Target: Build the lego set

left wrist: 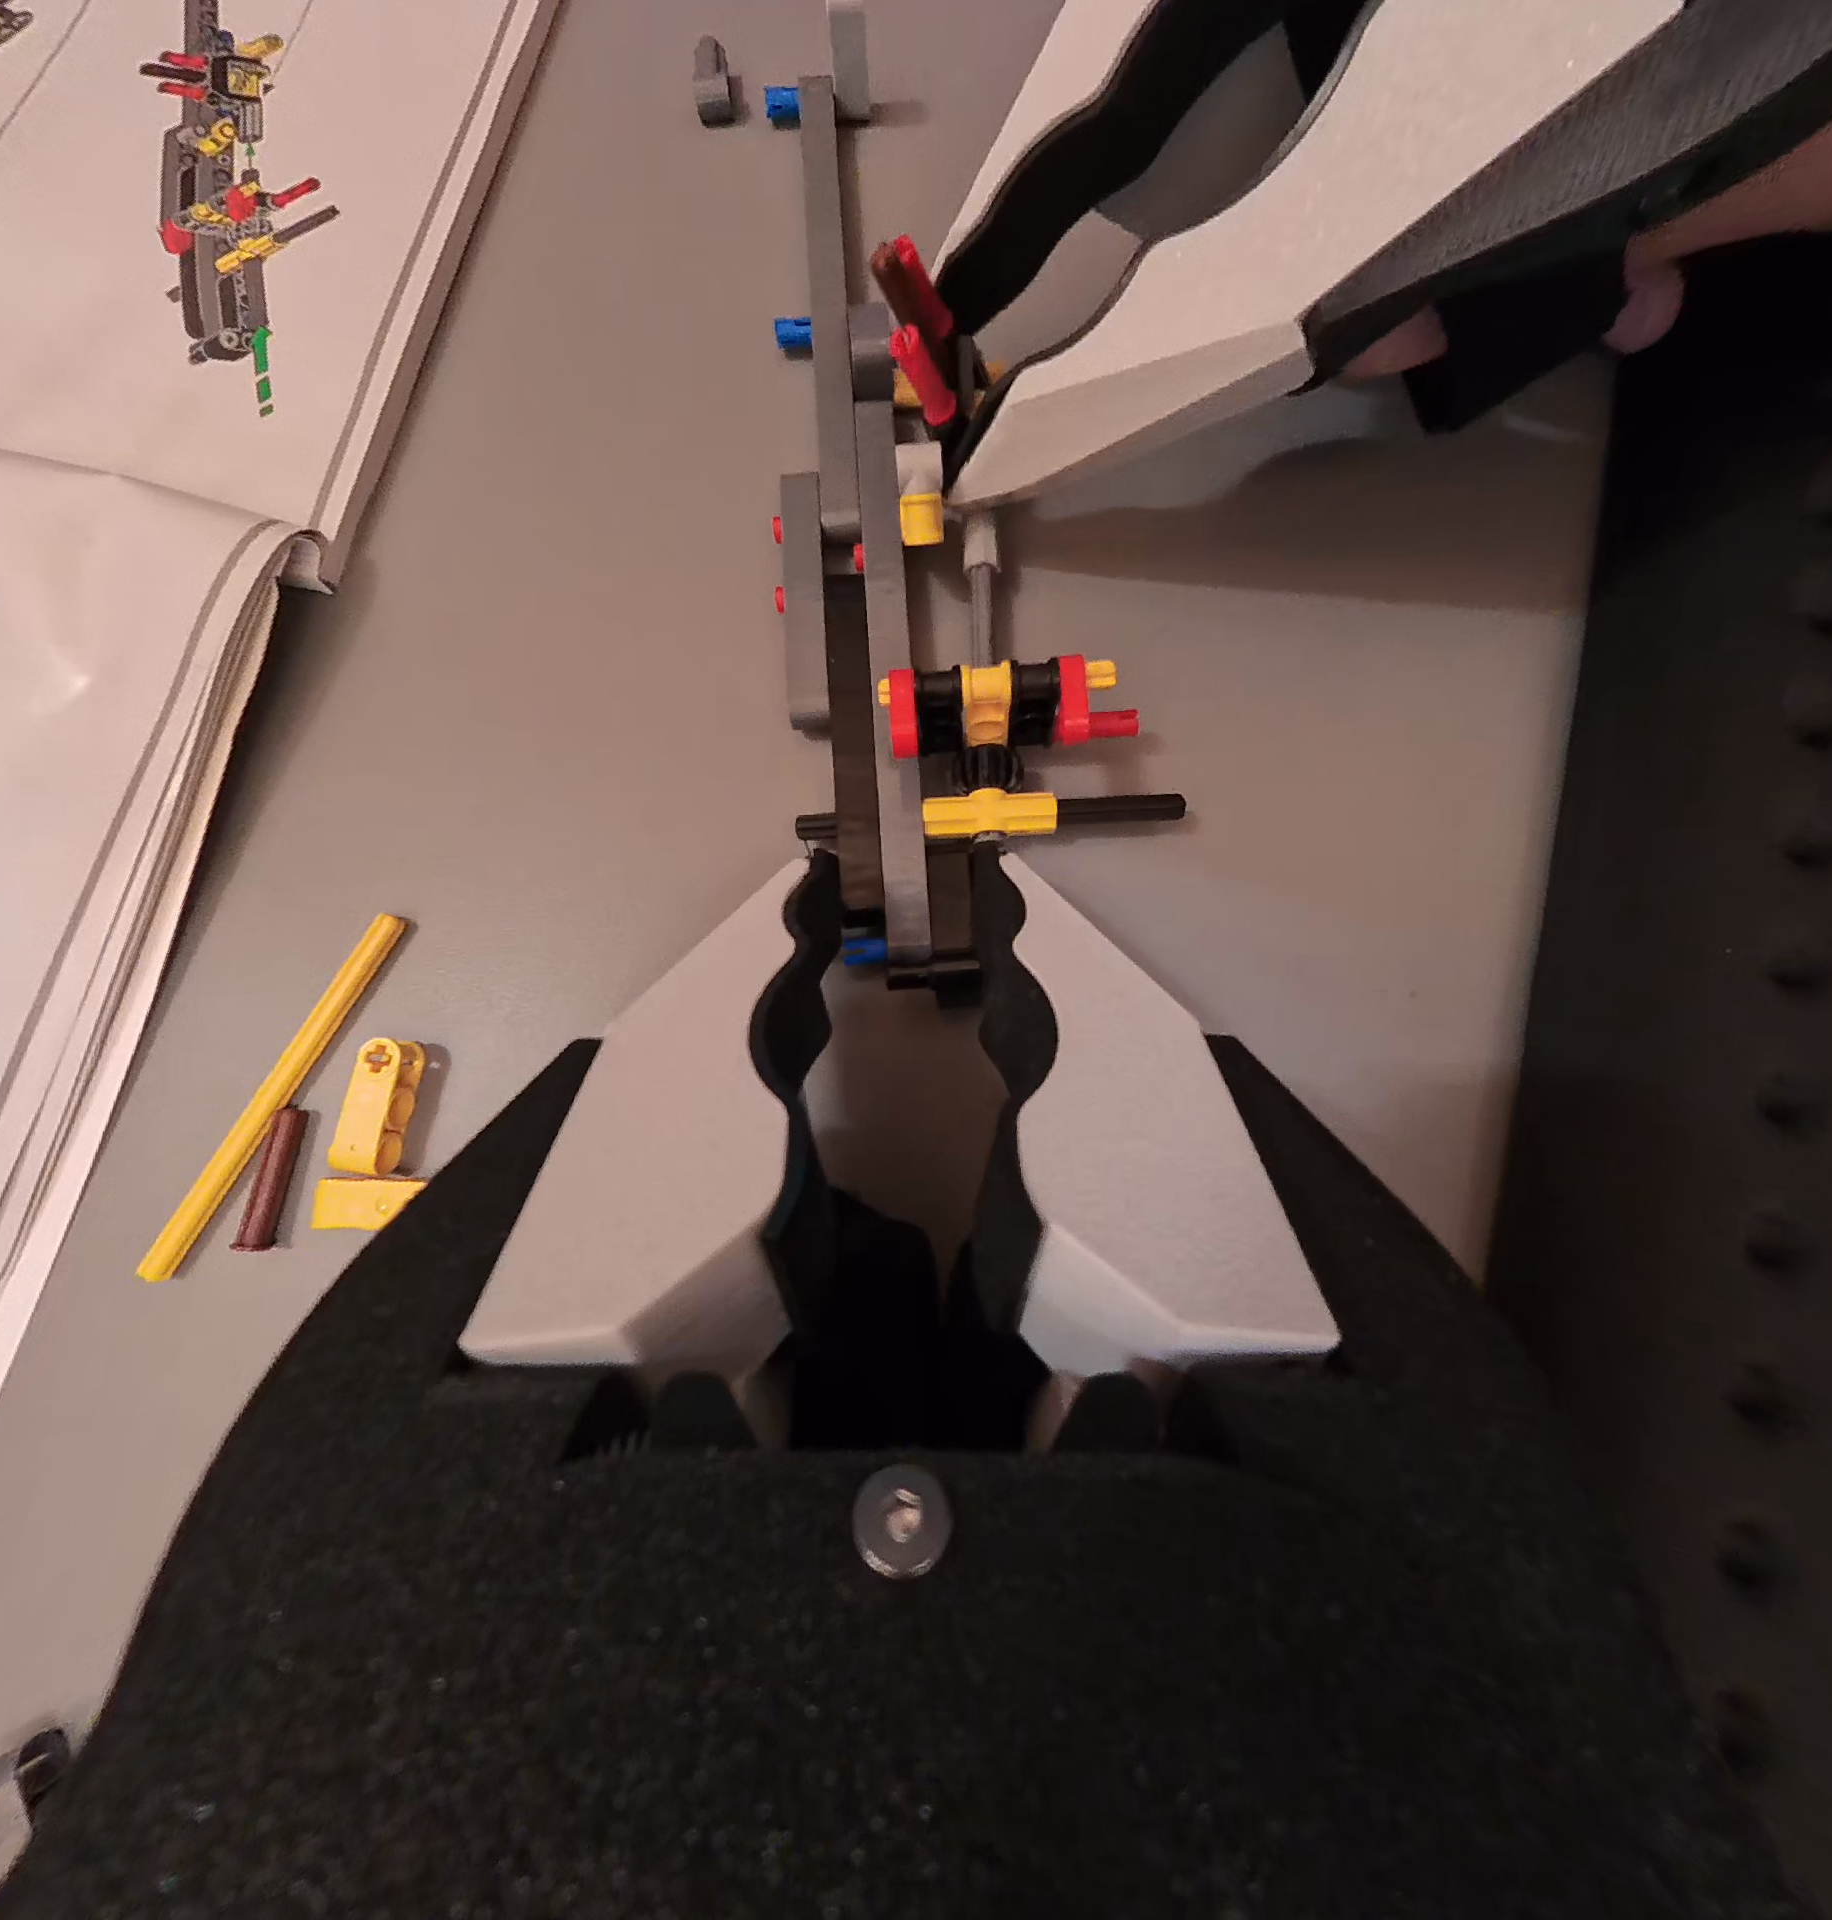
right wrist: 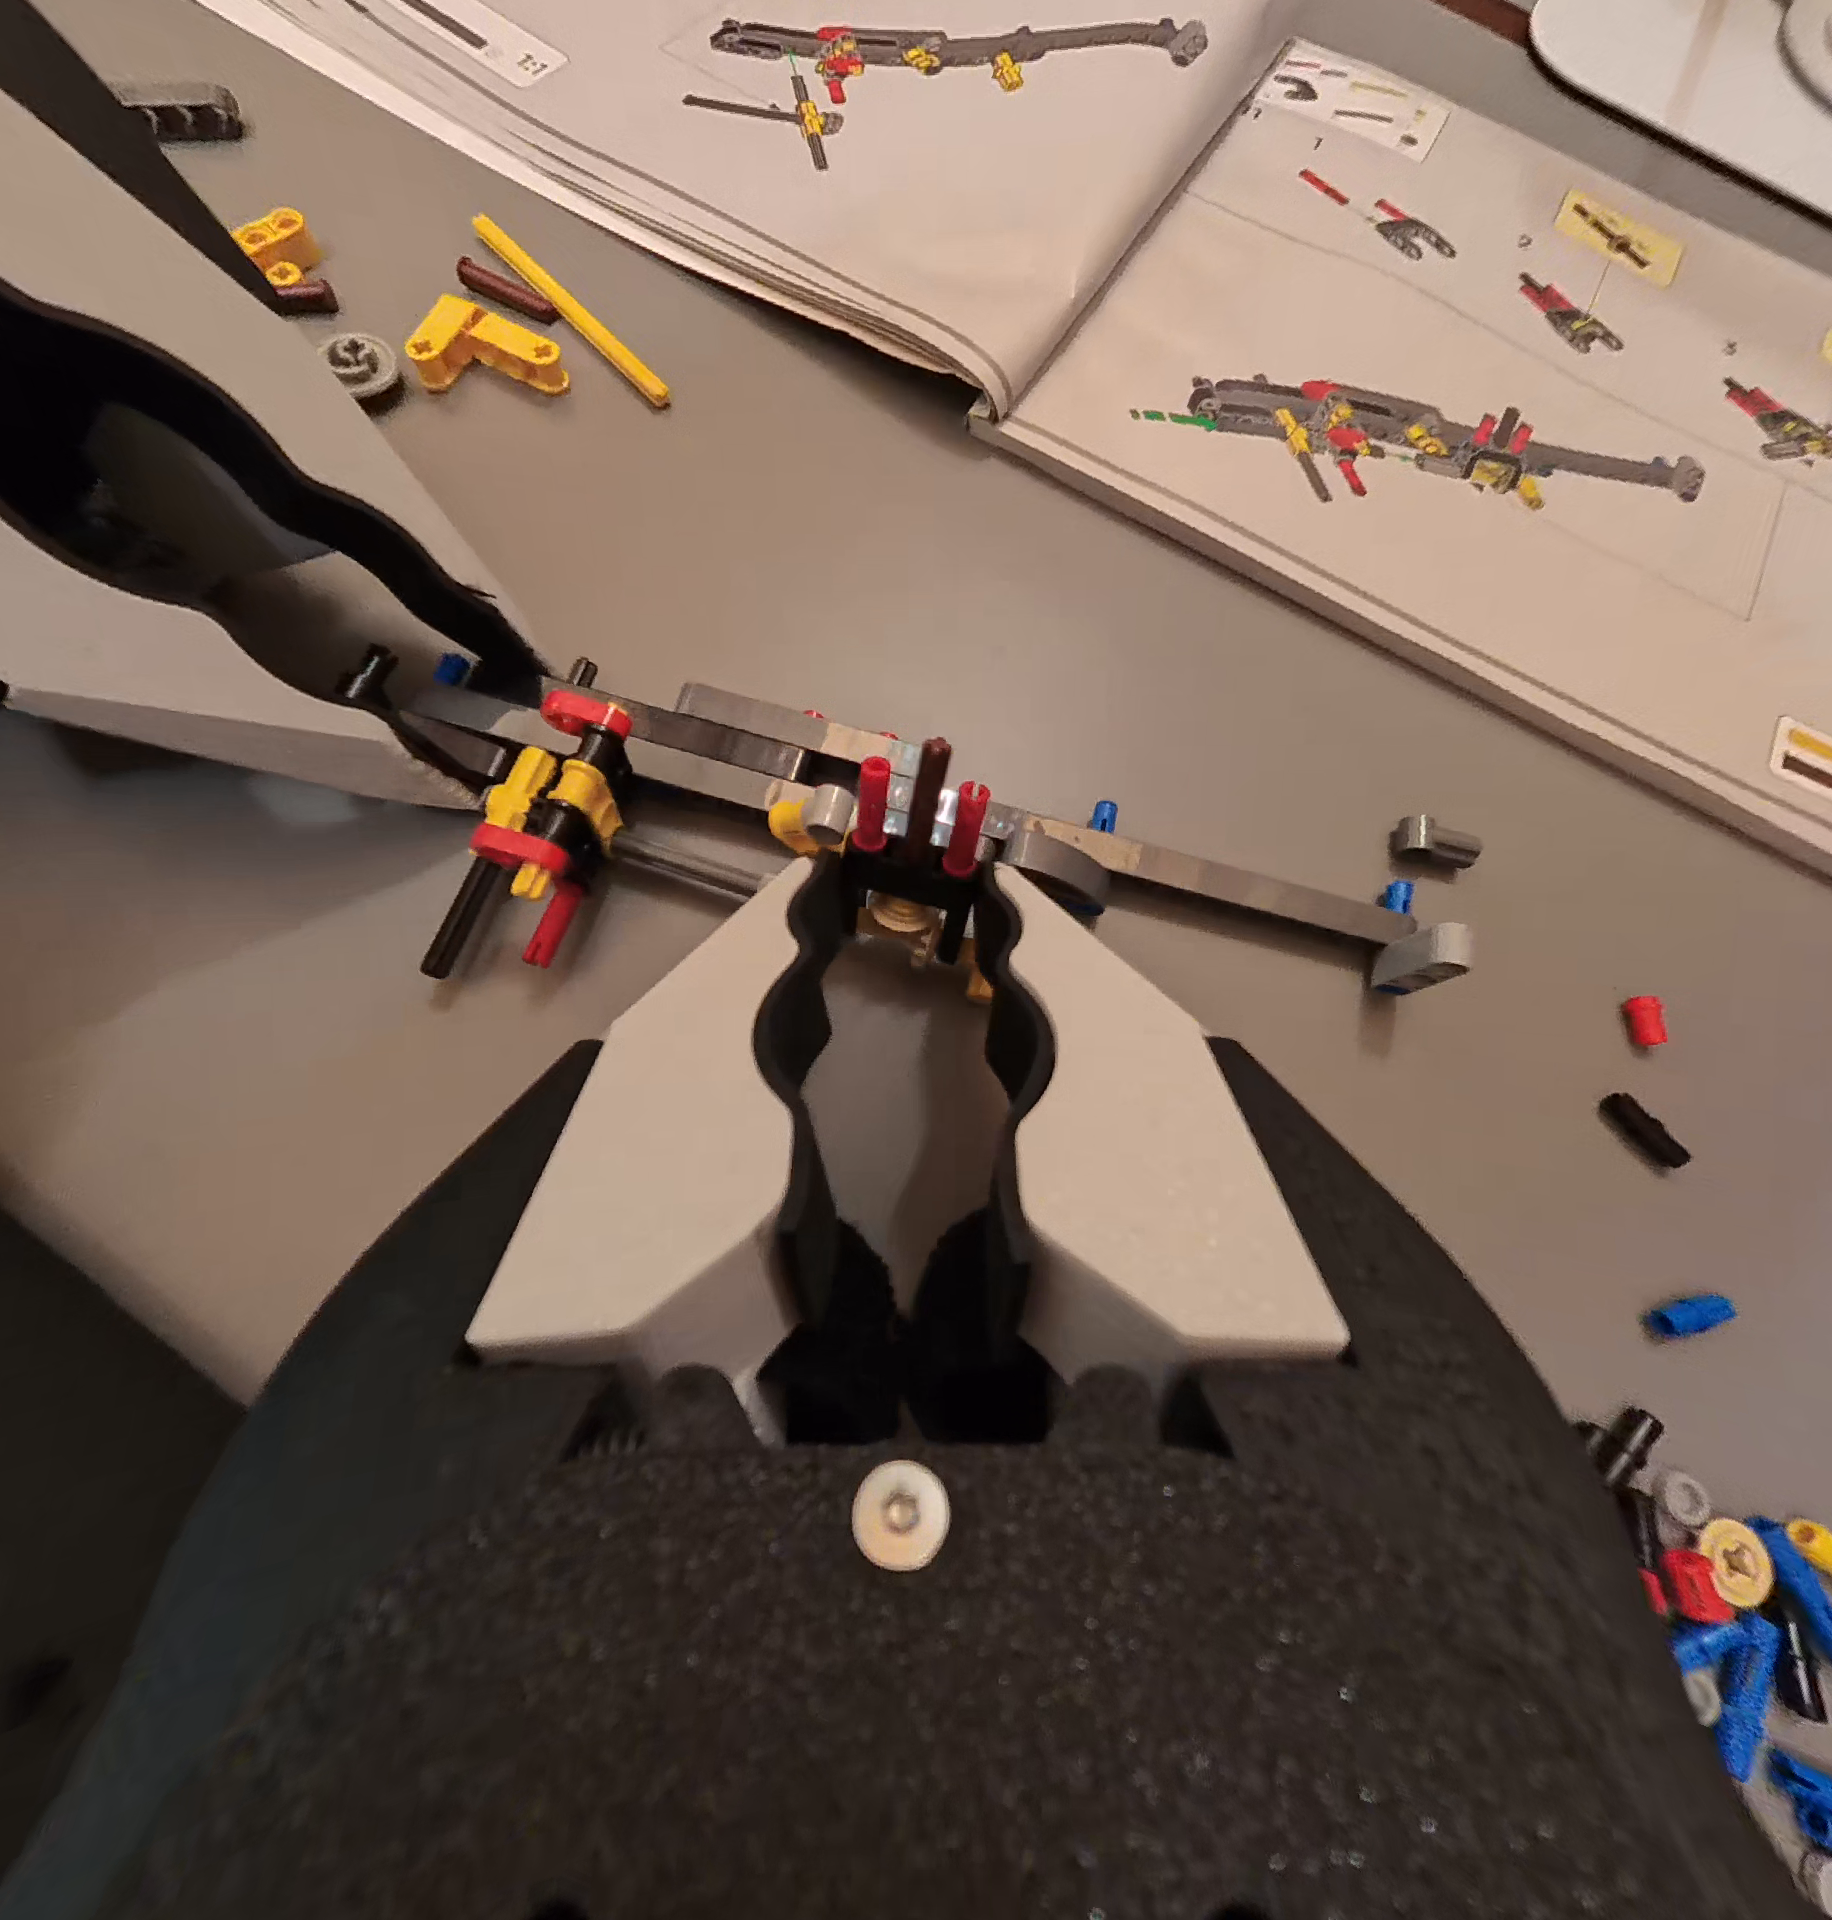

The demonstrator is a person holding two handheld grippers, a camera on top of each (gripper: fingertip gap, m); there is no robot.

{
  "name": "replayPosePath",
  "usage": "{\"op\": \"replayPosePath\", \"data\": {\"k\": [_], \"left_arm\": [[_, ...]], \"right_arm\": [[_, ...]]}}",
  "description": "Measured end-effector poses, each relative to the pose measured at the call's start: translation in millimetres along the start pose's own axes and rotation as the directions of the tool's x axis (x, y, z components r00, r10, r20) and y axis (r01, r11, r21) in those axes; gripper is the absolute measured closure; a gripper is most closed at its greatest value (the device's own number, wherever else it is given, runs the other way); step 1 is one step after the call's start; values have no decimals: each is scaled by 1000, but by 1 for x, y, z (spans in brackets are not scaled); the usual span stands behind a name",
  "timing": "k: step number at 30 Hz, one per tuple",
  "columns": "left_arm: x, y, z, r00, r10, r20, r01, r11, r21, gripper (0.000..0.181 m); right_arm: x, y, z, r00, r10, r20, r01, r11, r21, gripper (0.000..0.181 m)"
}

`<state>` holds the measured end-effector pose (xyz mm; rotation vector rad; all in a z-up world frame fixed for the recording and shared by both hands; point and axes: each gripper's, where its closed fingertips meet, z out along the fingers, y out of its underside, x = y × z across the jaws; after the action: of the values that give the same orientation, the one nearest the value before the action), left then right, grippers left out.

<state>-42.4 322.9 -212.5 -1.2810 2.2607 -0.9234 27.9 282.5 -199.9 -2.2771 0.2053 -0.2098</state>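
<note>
Left gripper (left wrist: 904,935) fingers clamped on long grey beam assembly (left wrist: 852,540) end, steadying; right gripper (right wrist: 896,914) fingers pinching black mid-frame (right wrist: 907,883), seating it.

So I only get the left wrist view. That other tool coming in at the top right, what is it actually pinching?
Observer: The right tool is closed on a small black frame in the middle of the lego model. The frame carries two red pins and a brown axle that stick up.
Operator: Are there any spare pieces I can't see?
Observer: Yes. A loose red bush, a black pin and a blue pin lie apart on the table, to the right of the tool in its own view.
</note>
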Motion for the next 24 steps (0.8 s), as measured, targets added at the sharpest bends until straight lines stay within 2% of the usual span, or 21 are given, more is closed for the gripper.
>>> {"op": "replayPosePath", "data": {"k": [16,19,24], "left_arm": [[1,0,0,1000,-12,2,12,1000,-9,158],[1,0,0,1000,-2,2,2,1000,-3,158],[6,4,-5,999,-19,-44,20,1000,2,155]], "right_arm": [[0,0,1,999,-34,-33,33,999,-3,157],[0,0,1,1000,7,-1,-7,1000,-1,157],[-3,-2,2,999,-37,15,36,999,26,156]]}}
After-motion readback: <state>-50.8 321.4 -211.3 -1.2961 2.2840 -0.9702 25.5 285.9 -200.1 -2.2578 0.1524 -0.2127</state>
